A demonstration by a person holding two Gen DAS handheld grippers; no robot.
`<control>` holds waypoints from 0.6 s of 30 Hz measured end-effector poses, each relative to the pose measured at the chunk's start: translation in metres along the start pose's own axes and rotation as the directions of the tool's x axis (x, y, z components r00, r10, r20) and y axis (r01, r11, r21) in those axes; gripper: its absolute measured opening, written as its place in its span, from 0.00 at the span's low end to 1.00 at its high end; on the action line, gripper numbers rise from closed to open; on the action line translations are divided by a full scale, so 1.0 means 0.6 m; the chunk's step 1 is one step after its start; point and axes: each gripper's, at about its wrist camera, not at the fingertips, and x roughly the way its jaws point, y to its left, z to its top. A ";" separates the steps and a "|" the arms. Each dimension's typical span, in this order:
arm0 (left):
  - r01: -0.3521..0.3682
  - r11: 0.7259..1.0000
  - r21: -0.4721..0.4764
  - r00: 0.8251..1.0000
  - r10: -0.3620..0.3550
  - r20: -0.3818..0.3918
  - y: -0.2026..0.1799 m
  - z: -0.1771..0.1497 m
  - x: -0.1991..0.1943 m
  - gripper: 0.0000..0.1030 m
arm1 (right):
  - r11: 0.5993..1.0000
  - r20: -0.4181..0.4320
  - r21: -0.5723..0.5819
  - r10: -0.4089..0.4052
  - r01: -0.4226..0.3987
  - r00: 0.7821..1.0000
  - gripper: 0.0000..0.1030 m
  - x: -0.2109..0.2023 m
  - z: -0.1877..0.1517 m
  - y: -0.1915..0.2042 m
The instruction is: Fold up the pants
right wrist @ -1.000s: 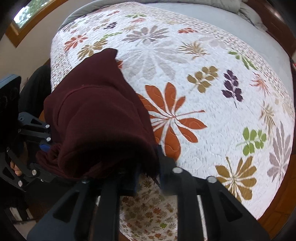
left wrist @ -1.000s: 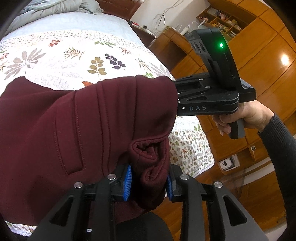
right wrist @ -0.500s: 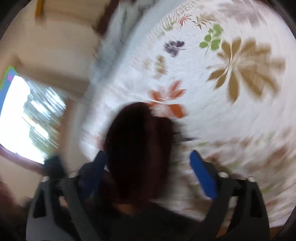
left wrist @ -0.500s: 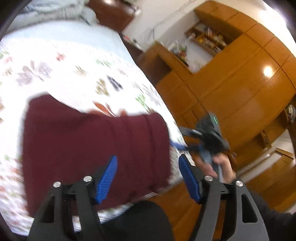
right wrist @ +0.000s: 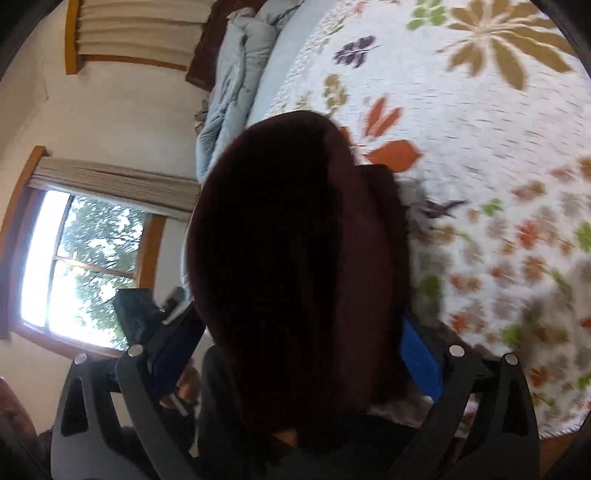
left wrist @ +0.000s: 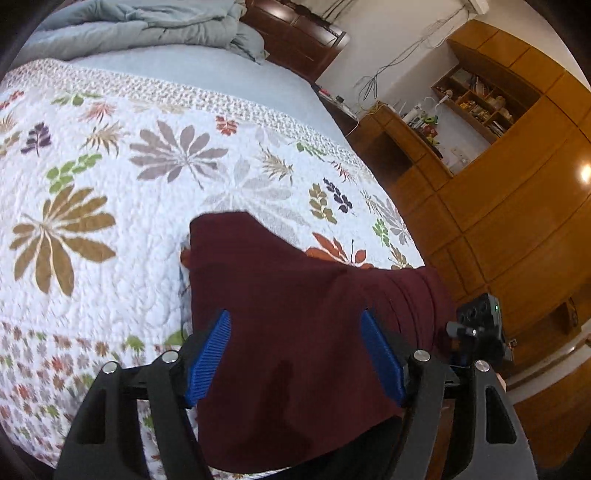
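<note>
The maroon pants (left wrist: 295, 317) lie folded in a compact rectangle near the front edge of the bed. My left gripper (left wrist: 295, 354) is open above them, blue pads spread wide and holding nothing. My right gripper (right wrist: 295, 354) is open too, its pads on either side of the dark folded pants (right wrist: 288, 258) without gripping them. The right gripper's body also shows in the left wrist view (left wrist: 480, 328), just past the right end of the pants.
A white quilt with leaf prints (left wrist: 110, 184) covers the bed. A rumpled grey-blue duvet (left wrist: 129, 26) lies at the head. Wooden cabinets and shelves (left wrist: 517, 184) stand to the right. A window (right wrist: 85, 266) is on the left wall.
Both grippers let go of the pants and opened wide. The pants dropped onto the quilt as a folded pile. Both grippers drew back and up from them.
</note>
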 end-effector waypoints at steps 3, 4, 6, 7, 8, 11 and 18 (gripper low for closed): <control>0.015 1.000 -0.016 1.000 -0.015 0.006 0.009 -0.002 0.000 0.71 | 1.000 -0.024 -0.026 -0.010 0.009 1.000 0.55 0.013 0.012 0.010; 0.019 1.000 -0.020 1.000 -0.019 0.008 0.010 -0.002 -0.002 0.71 | 1.000 -0.051 -0.007 0.001 -0.002 0.999 0.20 0.019 0.015 0.004; 0.026 0.999 -0.038 1.000 -0.026 0.008 0.018 0.002 -0.003 0.71 | 1.000 -0.077 0.029 -0.001 0.004 0.997 0.19 0.022 0.022 -0.009; 0.038 0.998 -0.059 0.999 -0.037 0.011 0.027 0.004 -0.002 0.71 | 0.999 -0.083 0.011 -0.037 0.038 0.996 0.18 0.024 0.025 -0.001; 0.044 0.996 -0.079 0.999 -0.043 0.016 0.034 0.005 -0.002 0.71 | 0.998 -0.081 -0.014 -0.065 0.064 0.995 0.18 0.026 0.031 0.016; 0.060 0.986 -0.154 0.998 -0.054 0.040 0.066 0.009 -0.002 0.71 | 0.983 -0.045 -0.174 -0.073 0.064 0.996 0.17 0.024 0.040 0.110; 0.118 0.949 -0.292 0.988 -0.083 0.130 0.121 0.016 -0.001 0.71 | 0.971 -0.019 -0.166 -0.180 0.174 0.984 0.19 0.017 -0.002 0.027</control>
